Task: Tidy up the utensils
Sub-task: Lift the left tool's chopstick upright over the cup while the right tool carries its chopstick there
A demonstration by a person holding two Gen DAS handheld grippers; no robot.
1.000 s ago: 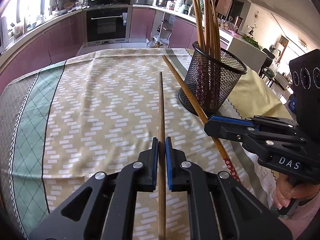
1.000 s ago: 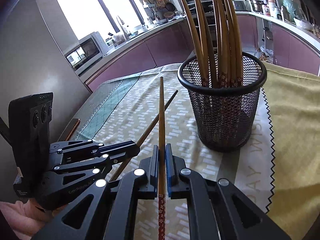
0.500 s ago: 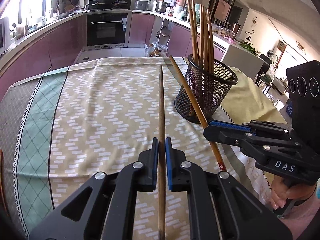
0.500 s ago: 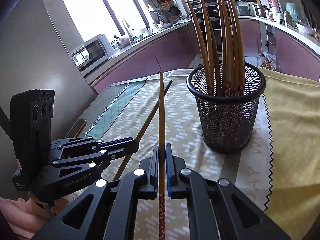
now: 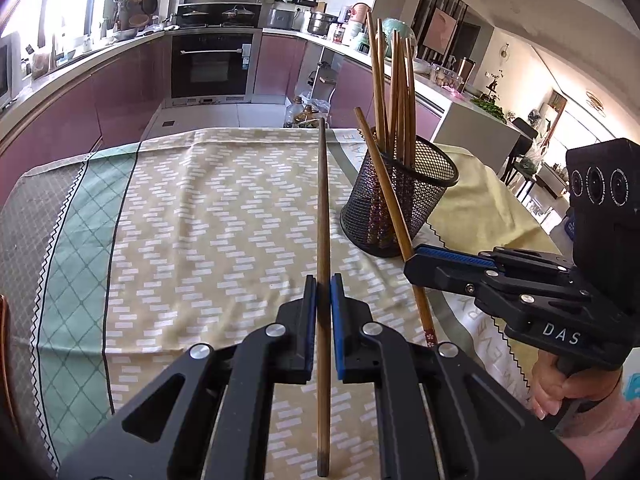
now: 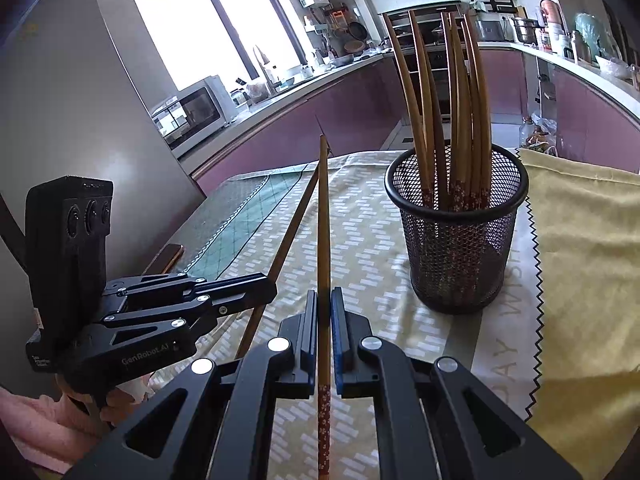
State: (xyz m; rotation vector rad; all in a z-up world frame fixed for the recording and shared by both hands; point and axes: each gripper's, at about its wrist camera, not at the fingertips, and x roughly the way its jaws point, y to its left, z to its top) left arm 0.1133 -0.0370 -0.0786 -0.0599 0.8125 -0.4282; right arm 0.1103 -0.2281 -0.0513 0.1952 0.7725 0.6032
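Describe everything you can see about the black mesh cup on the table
The black mesh cup is a round wire-mesh holder with a solid rolled rim and a dark base. It stands upright on the patterned tablecloth, near that cloth's zigzag edge, where a yellow cloth begins. Several brown wooden chopsticks stand in it, floral-printed ends down, fanning out above the rim. Neither hand-held gripper touches it. In the left wrist view the chopstick held by the right one crosses in front of it.

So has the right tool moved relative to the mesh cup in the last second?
Yes. In the right wrist view the mesh cup sits smaller and farther right, so the right tool has backed away, shut on its chopstick.
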